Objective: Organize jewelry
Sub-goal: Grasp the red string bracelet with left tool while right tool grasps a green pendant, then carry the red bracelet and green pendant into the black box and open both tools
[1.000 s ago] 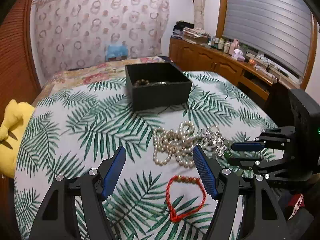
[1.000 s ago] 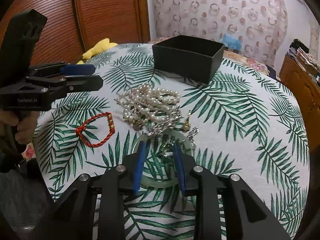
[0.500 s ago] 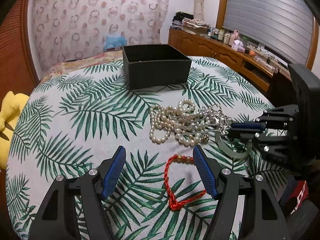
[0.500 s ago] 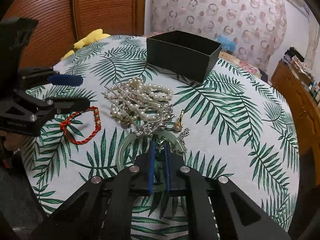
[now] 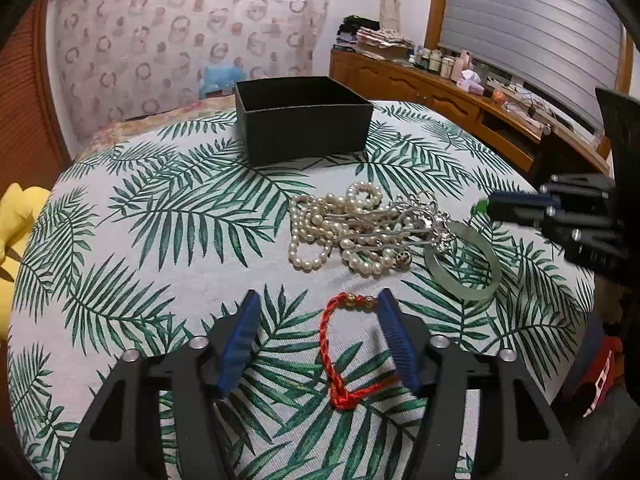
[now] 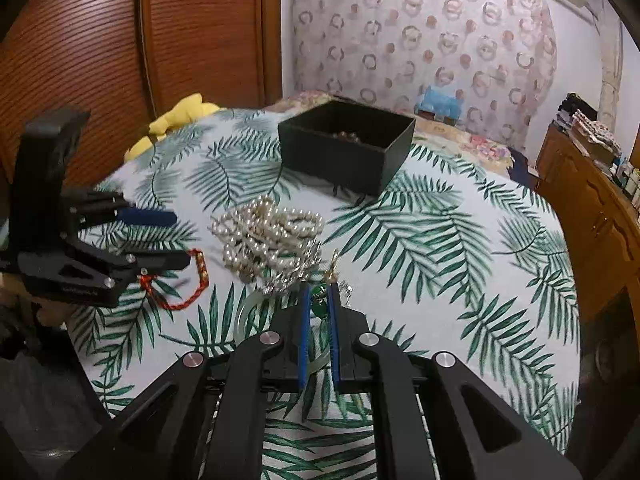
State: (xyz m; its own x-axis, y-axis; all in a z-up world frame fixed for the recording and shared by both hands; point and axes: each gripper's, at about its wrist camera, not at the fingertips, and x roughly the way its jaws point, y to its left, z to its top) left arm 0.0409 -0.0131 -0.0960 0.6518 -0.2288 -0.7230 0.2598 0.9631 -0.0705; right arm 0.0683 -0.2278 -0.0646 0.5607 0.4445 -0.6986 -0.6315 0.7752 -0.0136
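green pendant [image 6: 319, 301] pinched btwn right gripper [image 6: 319, 292] jaws.

Left tool [image 5: 316, 312] jaws straddle the red cord bracelet [image 5: 344, 356], closing.

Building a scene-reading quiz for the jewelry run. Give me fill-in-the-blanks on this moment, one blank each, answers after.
1. The right gripper has its jaws shut on a small ____ charm.
2. In the left wrist view, the pale bangle lies flat on the cloth, just right of the heap of ____.
3. The cord bracelet with gold beads is ____.
4. The open box beyond the heap is ____.

Missing words: green; pearls; red; black.
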